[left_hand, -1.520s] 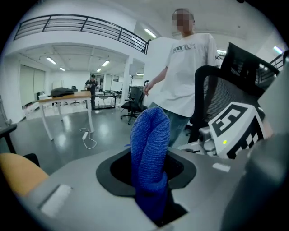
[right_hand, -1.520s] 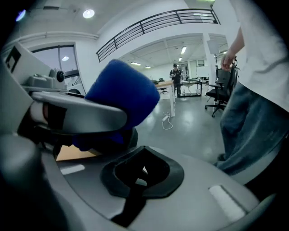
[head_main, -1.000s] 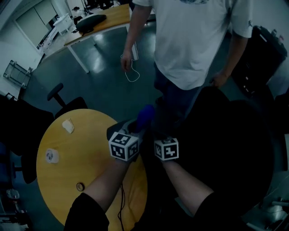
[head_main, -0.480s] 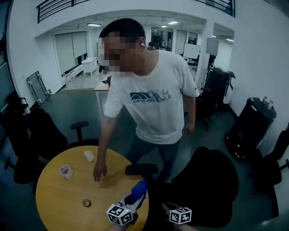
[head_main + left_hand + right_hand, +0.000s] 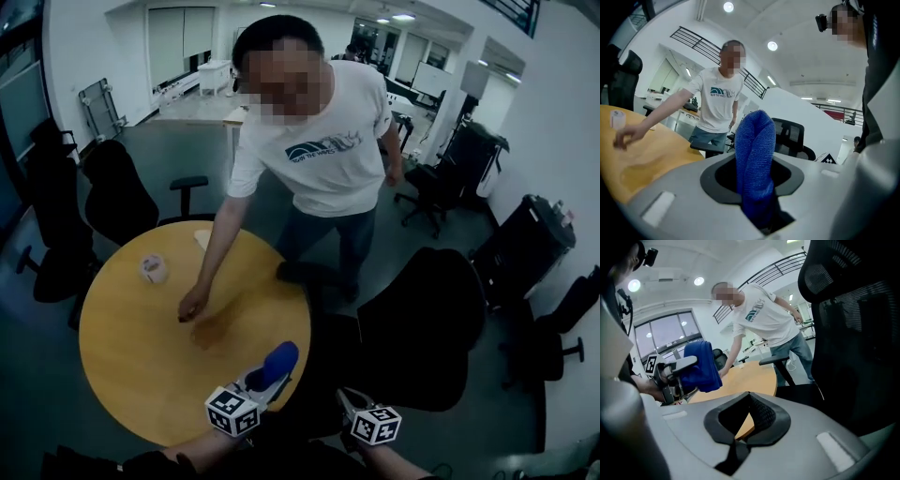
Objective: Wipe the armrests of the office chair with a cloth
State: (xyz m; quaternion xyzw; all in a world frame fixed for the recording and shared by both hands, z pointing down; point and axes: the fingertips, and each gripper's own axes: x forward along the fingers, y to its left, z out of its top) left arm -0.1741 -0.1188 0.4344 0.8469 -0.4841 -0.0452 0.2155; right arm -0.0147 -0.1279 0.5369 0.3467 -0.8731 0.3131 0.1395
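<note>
Reaching farther across the round yellow wooden tabletop [image 5: 122,375] than half a second earlier, the hand [image 5: 194,305] of a standing person in a white T-shirt [image 5: 323,159] is now lowered onto the wood near its middle. A folded blue microfibre cloth [image 5: 754,150] is clamped in the left hand-held gripper [image 5: 755,185] and stands up from the jaws above the tabletop's near edge. The right hand-held gripper [image 5: 749,413] is carried empty, its jaws drawn narrow with the tips meeting. A black mesh-backed office chair [image 5: 422,319] is seen just right of the tabletop. Its black armrest [image 5: 305,274] is untouched, apart from the cloth. A white tape roll [image 5: 153,269] lies on the tabletop's far side.
</note>
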